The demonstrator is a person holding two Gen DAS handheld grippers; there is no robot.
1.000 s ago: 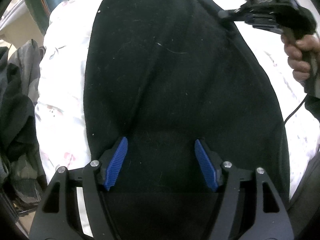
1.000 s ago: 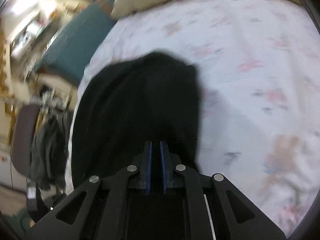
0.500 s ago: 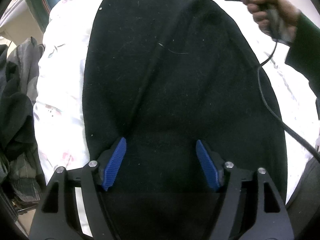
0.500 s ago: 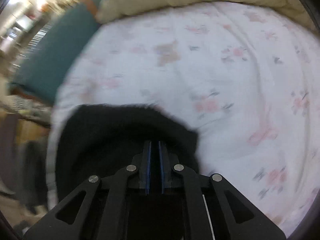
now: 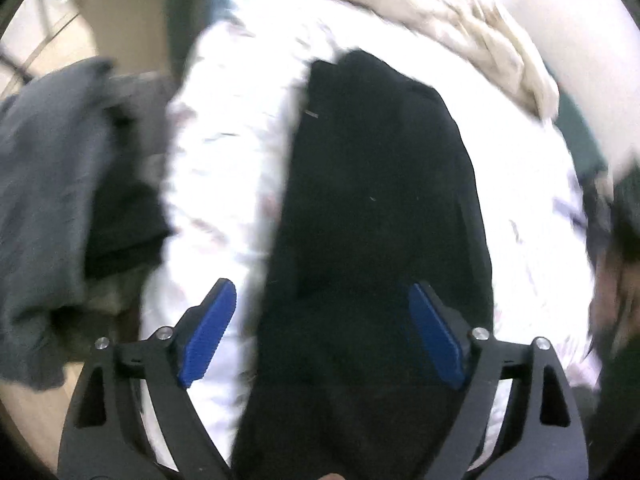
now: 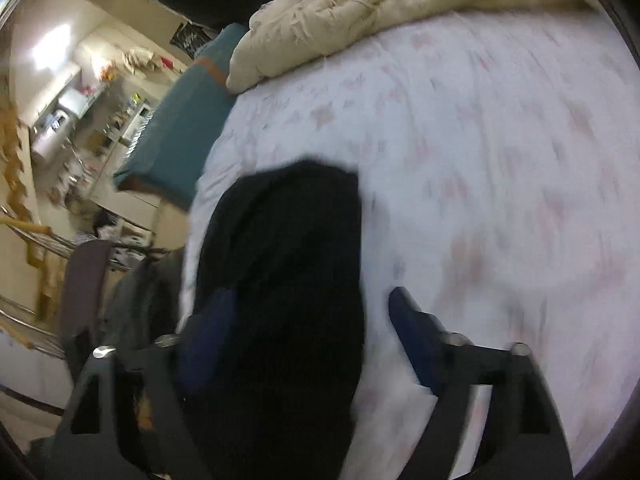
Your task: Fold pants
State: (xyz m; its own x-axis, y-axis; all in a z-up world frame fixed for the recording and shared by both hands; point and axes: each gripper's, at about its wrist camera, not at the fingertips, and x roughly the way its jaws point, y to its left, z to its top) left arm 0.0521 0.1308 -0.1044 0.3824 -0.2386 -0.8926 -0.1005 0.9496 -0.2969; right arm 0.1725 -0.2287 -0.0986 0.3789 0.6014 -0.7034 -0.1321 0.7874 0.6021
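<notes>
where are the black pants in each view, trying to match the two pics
Left wrist view: the black pants run up the centre, from the bottom edge between the open fingers toward the top.
Right wrist view: the black pants lie lower centre-left, at the bed's left edge.
Shared landmark: the cream comforter bunched at the far end of the floral sheet.

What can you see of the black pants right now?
The black pants lie as a long, narrow folded strip on the floral bedsheet, running away from both cameras. The fabric looks soft, matte and slightly linty, with a lengthwise fold ridge. Their far end is squared off. Nothing grips them; the cream duvet lies beyond, apart.
</notes>
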